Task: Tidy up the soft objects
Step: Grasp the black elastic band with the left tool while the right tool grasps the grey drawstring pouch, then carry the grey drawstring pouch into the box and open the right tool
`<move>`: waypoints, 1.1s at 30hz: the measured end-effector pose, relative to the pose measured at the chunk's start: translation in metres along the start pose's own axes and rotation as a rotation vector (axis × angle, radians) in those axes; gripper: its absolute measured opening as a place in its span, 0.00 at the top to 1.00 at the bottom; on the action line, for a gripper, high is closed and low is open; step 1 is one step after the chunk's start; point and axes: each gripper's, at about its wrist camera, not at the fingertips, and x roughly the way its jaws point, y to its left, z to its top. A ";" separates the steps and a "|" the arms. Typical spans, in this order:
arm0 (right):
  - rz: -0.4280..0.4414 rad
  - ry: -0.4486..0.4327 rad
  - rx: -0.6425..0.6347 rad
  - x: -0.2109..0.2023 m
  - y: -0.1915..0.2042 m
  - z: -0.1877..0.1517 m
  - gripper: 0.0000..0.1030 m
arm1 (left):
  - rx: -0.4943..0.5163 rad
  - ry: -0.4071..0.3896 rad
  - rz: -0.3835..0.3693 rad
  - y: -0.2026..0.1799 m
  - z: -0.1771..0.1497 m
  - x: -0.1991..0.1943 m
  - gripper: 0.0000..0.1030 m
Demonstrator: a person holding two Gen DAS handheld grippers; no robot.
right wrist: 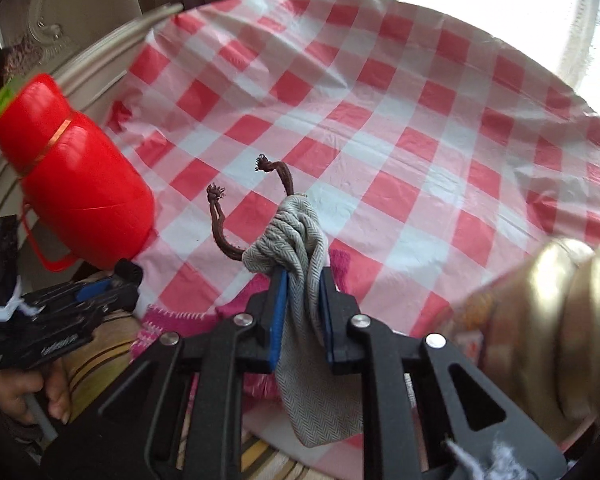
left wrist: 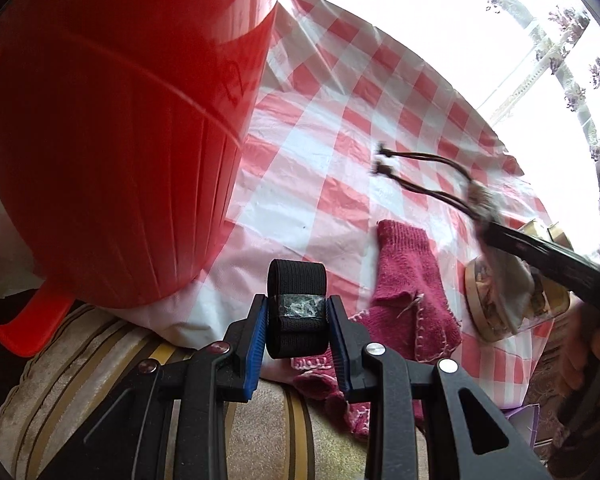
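Note:
My left gripper [left wrist: 297,312] is shut on a black elastic band roll [left wrist: 296,280] with a taped middle, held over the table's near edge. My right gripper [right wrist: 303,280] is shut on a grey herringbone drawstring pouch [right wrist: 300,236], lifted off the checked cloth; its brown cords [right wrist: 220,224] stick up. From the left wrist view, the pouch [left wrist: 508,276] and right gripper [left wrist: 488,220] are at the right. A magenta knitted glove [left wrist: 412,276] lies on the cloth between both grippers. A red plastic bucket [left wrist: 112,132] is close on the left gripper's left.
A red-and-white checked tablecloth [right wrist: 380,120] covers the table. A gold round tin [right wrist: 560,320] sits at the near right, beside the pouch. A striped cushion [left wrist: 80,360] lies below the table's near edge. A hand [right wrist: 28,396] holds the left gripper [right wrist: 128,276].

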 end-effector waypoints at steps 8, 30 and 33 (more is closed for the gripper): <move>-0.072 -0.062 0.117 -0.098 -0.042 -0.077 0.81 | 0.017 -0.047 -0.033 -0.004 -0.004 -0.022 0.70; -0.232 0.059 0.410 -0.201 -0.102 -0.334 0.81 | 0.207 -0.012 -0.185 -0.105 -0.049 -0.057 0.70; -0.204 0.072 0.399 -0.194 -0.099 -0.351 0.81 | 0.251 -0.001 -0.206 -0.124 -0.059 -0.060 0.70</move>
